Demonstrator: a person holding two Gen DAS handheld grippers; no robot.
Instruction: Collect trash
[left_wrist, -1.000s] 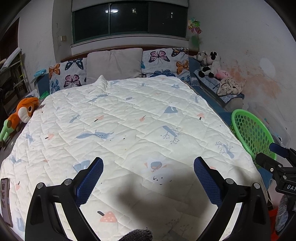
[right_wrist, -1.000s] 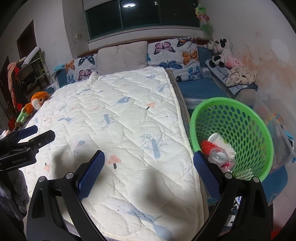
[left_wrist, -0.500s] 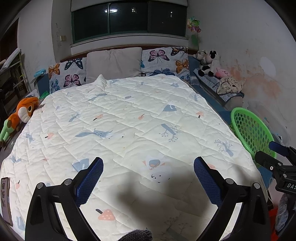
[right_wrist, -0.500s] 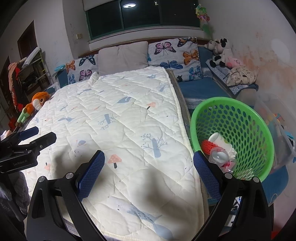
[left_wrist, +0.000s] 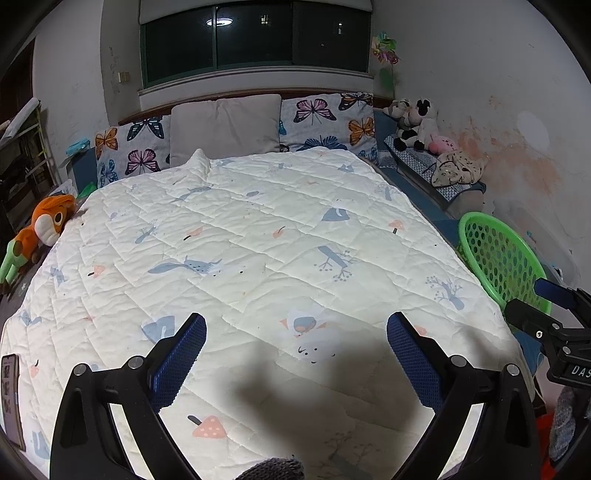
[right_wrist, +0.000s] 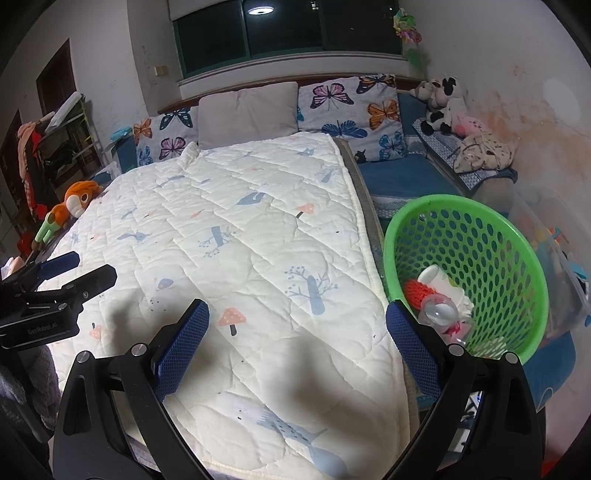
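Both grippers over the bed, jaws wide apart, empty.
Trash lies in green basket, just beyond right gripper; left gripper well apart.

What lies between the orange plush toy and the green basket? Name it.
The quilted bedspread spans the stretch between orange plush toy and green basket; right wrist view shows it.

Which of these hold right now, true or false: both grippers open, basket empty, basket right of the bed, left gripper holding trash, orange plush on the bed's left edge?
1. Both the left gripper and the right gripper are open. True.
2. The green basket is empty. False: it holds a white cup, a red mesh piece and a clear bottle.
3. The basket stands right of the bed. True.
4. The left gripper holds trash. False: nothing sits between its fingers.
5. The orange plush lies at the bed's left edge. True.
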